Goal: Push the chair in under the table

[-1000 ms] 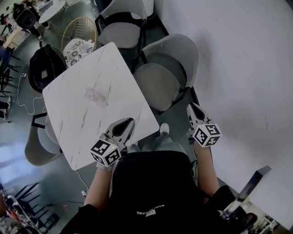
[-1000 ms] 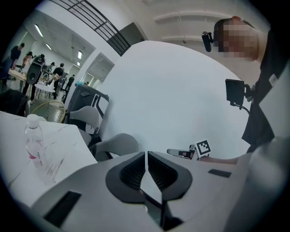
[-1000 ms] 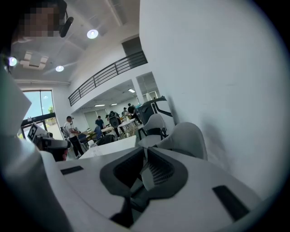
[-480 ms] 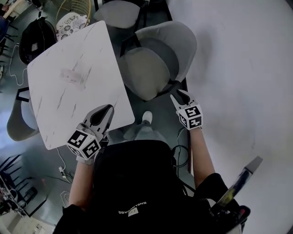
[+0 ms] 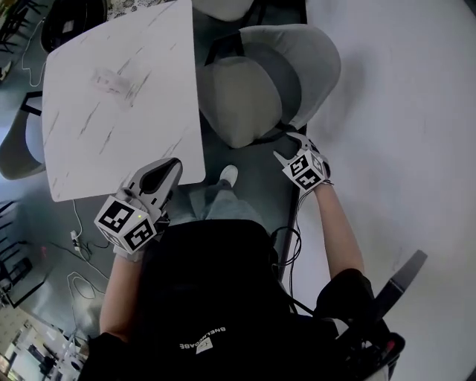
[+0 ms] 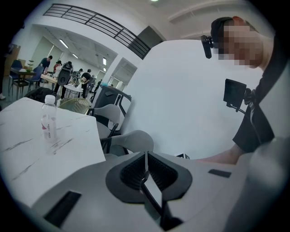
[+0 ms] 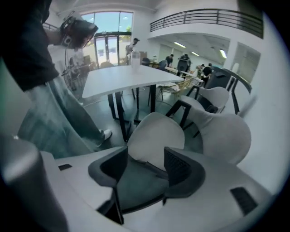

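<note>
A grey shell chair (image 5: 253, 93) stands pulled out at the right side of the white marble table (image 5: 119, 111), its back toward the white wall. My right gripper (image 5: 290, 147) hangs just at the near rim of the chair's back. Its jaws are opening and nothing is between them. In the right gripper view the chair's seat (image 7: 156, 133) lies straight beyond the right gripper (image 7: 146, 156), which points steeply down. My left gripper (image 5: 167, 170) is shut and empty, over the table's near corner. The left gripper (image 6: 146, 158) looks past the table (image 6: 45, 149) to the chair (image 6: 131, 140).
A clear water bottle (image 6: 49, 118) stands on the table. More grey chairs stand at the far side (image 5: 223, 7) and the left side (image 5: 15, 141). A white wall (image 5: 401, 111) runs close on the right. My leg and shoe (image 5: 229, 175) are by the table corner, and cables (image 5: 82, 253) lie on the floor.
My right gripper has dropped toward the chair's back rim, rolled over, and gone from shut to open. The left gripper has shifted a little along the table's near corner and stays shut.
</note>
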Available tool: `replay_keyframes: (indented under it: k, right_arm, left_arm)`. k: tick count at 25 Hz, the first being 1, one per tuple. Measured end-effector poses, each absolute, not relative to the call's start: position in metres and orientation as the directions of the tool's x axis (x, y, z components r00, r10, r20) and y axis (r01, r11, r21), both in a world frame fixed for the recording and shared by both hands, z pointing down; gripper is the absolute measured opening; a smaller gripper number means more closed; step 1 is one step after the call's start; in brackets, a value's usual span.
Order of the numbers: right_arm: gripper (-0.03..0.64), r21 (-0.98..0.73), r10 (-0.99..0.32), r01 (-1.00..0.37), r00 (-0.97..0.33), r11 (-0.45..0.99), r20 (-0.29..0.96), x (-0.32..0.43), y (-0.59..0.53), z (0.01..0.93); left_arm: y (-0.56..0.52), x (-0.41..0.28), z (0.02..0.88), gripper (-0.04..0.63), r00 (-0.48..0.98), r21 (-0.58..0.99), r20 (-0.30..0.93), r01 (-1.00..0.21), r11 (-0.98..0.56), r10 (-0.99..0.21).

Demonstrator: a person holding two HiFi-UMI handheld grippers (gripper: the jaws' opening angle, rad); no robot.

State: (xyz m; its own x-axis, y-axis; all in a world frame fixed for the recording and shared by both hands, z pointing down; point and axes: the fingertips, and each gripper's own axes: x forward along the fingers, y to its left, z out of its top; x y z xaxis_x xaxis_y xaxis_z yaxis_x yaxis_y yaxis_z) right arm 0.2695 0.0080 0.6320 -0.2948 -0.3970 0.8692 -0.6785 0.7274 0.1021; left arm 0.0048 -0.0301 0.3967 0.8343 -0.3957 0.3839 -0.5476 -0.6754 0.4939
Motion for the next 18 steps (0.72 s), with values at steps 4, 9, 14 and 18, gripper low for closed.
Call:
replay_keyframes:
  k: [4,9,14,18]
  right_arm:
    - [0.25,0.126,-0.302,-0.526,-0.265,0.841,0.916,0.272,0.008,0.669]
    - [0.255,0.106,-0.193,-0.362,-0.213,0.926,0.958,0.278,0.002,0.711]
    - [0.253,0.037,-0.064,-0.193,-0.135,0.98,0.989,0.294,0.004,0.757]
    - [0.253,-0.003,-0.003,-0.093,-0.07,0.996,0.998,0.311,0.006,0.789]
  left_arm:
    - [-0.025,0.003,0.399,0.0,0.818,0.495,0.393,-0.574,-0.653,-0.421]
    - [-0.031,-0.002,0.406,0.0,0.795,0.501,0.401,-0.607,-0.617,-0.455]
    - [-0.038,-0.002,0.416,0.0,0.769,0.517,0.418,-0.639,-0.57,-0.484]
    - [-0.047,0.001,0.419,0.0,0.753,0.514,0.425,-0.658,-0.551,-0.503]
